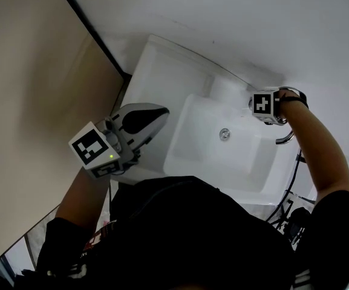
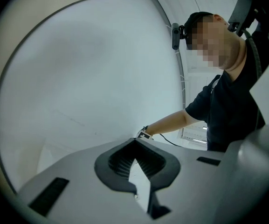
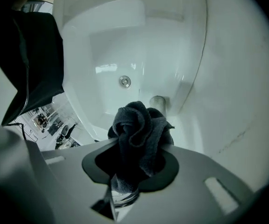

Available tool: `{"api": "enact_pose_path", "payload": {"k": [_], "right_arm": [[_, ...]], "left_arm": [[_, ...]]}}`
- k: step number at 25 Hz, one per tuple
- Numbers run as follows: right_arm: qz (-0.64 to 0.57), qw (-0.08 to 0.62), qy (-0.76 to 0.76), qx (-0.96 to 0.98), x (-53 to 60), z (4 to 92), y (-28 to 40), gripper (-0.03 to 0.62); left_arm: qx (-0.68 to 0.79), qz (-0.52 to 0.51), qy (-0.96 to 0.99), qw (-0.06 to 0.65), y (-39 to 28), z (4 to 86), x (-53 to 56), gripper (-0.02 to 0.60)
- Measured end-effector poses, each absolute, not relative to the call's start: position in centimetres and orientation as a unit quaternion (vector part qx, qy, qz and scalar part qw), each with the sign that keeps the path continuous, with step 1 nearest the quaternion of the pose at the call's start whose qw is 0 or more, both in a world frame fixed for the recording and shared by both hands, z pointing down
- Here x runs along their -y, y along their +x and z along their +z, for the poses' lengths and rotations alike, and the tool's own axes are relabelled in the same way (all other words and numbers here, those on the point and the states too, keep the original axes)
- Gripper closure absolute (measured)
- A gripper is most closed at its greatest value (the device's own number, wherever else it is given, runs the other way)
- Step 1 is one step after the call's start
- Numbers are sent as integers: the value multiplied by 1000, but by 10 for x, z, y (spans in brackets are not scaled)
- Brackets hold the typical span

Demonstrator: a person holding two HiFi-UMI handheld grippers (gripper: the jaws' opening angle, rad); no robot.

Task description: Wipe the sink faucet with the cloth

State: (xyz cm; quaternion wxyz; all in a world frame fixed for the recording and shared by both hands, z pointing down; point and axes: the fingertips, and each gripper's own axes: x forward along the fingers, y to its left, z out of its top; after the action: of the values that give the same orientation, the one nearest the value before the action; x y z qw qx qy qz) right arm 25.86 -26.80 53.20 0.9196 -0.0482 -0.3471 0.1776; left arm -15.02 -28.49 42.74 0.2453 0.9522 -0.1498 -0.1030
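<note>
A white sink [image 1: 162,71] is fixed to a white wall. Its chrome faucet [image 1: 287,137] curves over the basin's right side. My right gripper [image 1: 256,105] hovers right beside that faucet, only its marker cube showing. In the right gripper view, the right gripper [image 3: 135,160] is shut on a bunched dark grey cloth [image 3: 141,125]. The cloth's front sits against a pale faucet stub [image 3: 158,101]. My left gripper [image 1: 161,113] hangs over the sink's left rim, away from the faucet. The left gripper [image 2: 135,144] is shut with nothing in it.
The drain [image 1: 224,134] lies mid-basin, also seen as the drain [image 3: 124,81] beyond the cloth. A beige wall [image 1: 35,89] rises on the left. Black cables [image 1: 290,189] hang below the sink's right side. The person's dark shirt [image 1: 186,234] fills the foreground.
</note>
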Motion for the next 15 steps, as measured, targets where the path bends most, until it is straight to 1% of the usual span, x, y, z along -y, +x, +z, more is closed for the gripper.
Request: {"api": "enact_pose_path", "payload": {"k": [4,10,15], "right_arm": [[190,917,-22,350,267,507,262,510],[172,896,23,408,278,461,243,510],[208,871,41,443,237,437,232,510]], "left_arm": [[149,-105,955,236,-150,421,287,583],[142,-101,955,240,-149,425,286,583],[139,-98,956,241,-145,415,281,583]]}}
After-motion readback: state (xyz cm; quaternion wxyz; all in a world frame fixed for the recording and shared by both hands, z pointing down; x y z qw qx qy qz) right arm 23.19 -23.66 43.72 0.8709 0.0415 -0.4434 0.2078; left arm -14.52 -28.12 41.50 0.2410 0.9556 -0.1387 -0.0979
